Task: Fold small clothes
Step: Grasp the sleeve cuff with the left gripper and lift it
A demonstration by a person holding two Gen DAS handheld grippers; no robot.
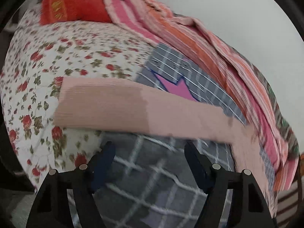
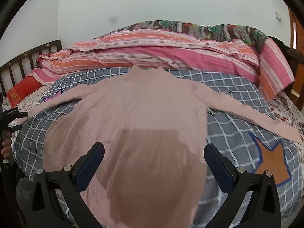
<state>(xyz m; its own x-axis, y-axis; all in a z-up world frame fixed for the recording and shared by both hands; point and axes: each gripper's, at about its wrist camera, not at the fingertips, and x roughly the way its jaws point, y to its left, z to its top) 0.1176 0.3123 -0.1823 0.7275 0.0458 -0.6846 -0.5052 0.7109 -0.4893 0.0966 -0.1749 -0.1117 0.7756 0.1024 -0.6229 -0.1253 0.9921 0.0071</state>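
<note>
A pale pink ribbed sweater (image 2: pixel 142 110) lies flat, front up, on a grey checked blanket (image 2: pixel 233 125), both sleeves spread sideways. A darker patch covers its lower part. My right gripper (image 2: pixel 153 147) hovers over the sweater's hem area, open, with nothing between its fingers. In the left wrist view one sleeve (image 1: pixel 123 106) stretches across the picture, its cuff on the floral sheet. My left gripper (image 1: pixel 149 146) is open just short of that sleeve, above the checked blanket (image 1: pixel 152 180). In the right wrist view, the left gripper (image 2: pixel 20 120) also shows at the far left edge, near the sleeve's end.
A bunched pink and orange striped quilt (image 2: pixel 161 57) runs along the far side of the bed by the wall. A red pillow (image 1: pixel 74 9) lies by the slatted headboard (image 2: pixel 28 60). Floral sheet (image 1: pixel 38 66) surrounds the blanket. A wooden door (image 2: pixel 296 38) stands at the right.
</note>
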